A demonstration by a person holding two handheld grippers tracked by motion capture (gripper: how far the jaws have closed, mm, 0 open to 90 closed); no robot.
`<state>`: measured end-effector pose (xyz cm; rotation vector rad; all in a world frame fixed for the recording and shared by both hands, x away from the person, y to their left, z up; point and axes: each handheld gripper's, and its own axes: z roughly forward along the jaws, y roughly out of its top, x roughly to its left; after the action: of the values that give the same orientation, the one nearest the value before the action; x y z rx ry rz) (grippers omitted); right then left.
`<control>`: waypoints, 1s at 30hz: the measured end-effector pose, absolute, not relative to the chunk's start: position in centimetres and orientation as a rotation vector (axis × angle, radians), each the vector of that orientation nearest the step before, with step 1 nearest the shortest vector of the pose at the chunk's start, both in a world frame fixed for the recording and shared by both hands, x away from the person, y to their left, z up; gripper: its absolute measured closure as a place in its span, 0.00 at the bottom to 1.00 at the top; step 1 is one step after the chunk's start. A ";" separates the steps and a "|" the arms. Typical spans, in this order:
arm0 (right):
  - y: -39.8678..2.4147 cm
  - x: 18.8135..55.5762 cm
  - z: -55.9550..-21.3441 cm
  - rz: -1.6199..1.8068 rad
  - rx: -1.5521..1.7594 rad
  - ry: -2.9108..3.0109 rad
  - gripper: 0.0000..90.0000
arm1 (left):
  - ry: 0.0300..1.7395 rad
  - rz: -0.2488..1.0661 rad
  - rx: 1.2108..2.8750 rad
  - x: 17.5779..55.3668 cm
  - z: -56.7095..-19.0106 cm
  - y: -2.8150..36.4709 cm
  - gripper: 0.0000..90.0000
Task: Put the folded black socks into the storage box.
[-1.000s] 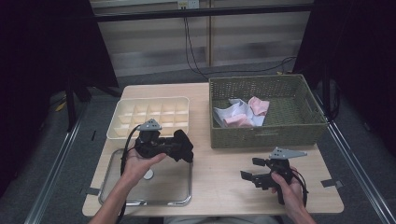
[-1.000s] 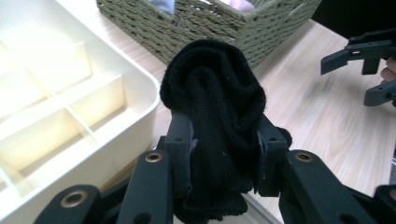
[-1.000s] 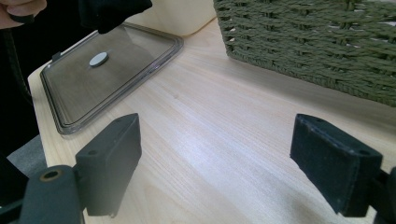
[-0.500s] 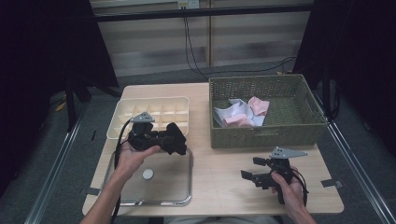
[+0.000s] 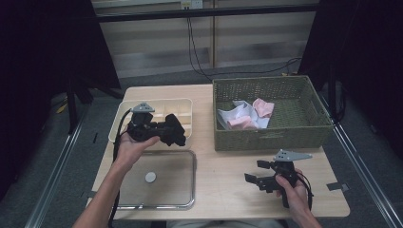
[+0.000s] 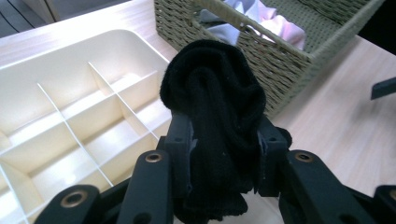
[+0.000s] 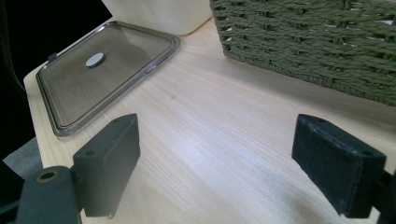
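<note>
A rolled black sock [image 6: 212, 112] is clamped between the jaws of my left gripper [image 6: 224, 144]. In the high view that gripper [image 5: 172, 132] hangs with the black sock [image 5: 174, 129] over the front right part of the cream divided box [image 5: 124, 118], above its small compartments [image 6: 88, 135]. My right gripper [image 5: 254, 172] rests on the table at the front right, open, jaws wide apart with bare wood between them [image 7: 224, 144]. The green woven basket [image 5: 271, 137] holds white and pink cloths [image 5: 247, 116].
A clear lid [image 5: 166, 194] with a small round white knob [image 5: 150, 177] lies flat at the front left, also seen as the lid [image 7: 70, 102] left of my right gripper. The basket wall [image 7: 303, 46] stands close ahead of it. Table edges drop to a dark floor.
My left gripper has carried the black sock away from above the lid, up and farther back, to over the cream box. The right gripper has stayed put.
</note>
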<state>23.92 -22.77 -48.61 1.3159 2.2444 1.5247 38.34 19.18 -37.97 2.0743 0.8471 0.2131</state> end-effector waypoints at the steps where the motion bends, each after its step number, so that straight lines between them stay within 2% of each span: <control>1: -22.8 23.9 -48.6 1.523 1.315 2.244 0.16 | 0.853 0.206 2.077 38.7 -38.0 19.2 0.73; 17: -22.8 24.1 -48.8 1.508 1.329 2.247 0.16 | 0.895 0.251 2.136 41.8 -39.0 18.2 0.73; 22: -22.7 24.1 -48.8 1.509 1.319 2.253 0.16 | 0.912 0.283 2.111 42.2 -39.6 17.8 0.73; 30: -22.8 24.2 -48.9 1.506 1.319 2.250 0.16 | 0.902 0.296 2.165 42.5 -40.7 16.9 0.73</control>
<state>24.19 -22.78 -48.88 1.3194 2.2498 1.5064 42.46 16.88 -40.71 2.1651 0.9024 0.2963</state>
